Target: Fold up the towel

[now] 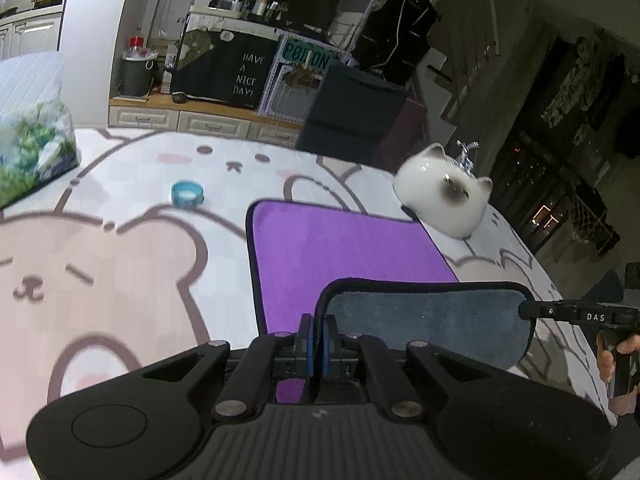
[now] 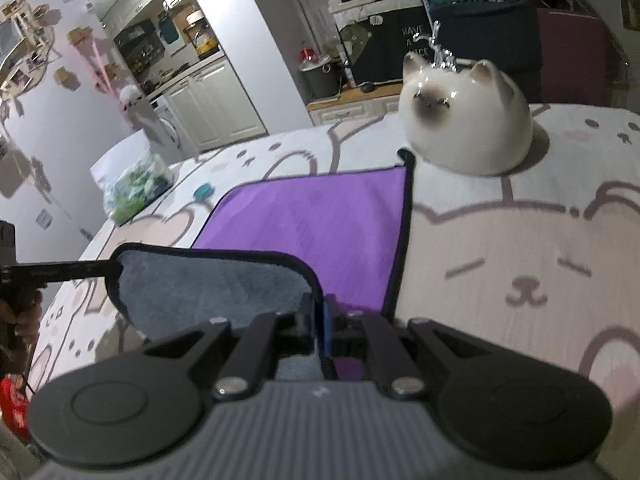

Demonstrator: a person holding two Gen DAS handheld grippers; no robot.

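The towel [image 1: 340, 248] is purple on top with a grey underside and a black hem, and lies on the bear-print table cover; it also shows in the right wrist view [image 2: 328, 220]. Its near edge is lifted and turned over, grey side [image 1: 432, 320] up. My left gripper [image 1: 319, 340] is shut on the near left corner of the hem. My right gripper [image 2: 318, 320] is shut on the near right corner, and it shows from the side in the left wrist view [image 1: 524, 308]. The grey flap [image 2: 208, 280] hangs stretched between the two grippers.
A white ceramic cat [image 1: 444, 192] sits just past the towel's far right corner, also in the right wrist view [image 2: 468, 120]. A blue tape roll [image 1: 187, 194] and a green-printed bag [image 1: 32, 152] lie to the far left. Cabinets and shelves stand behind the table.
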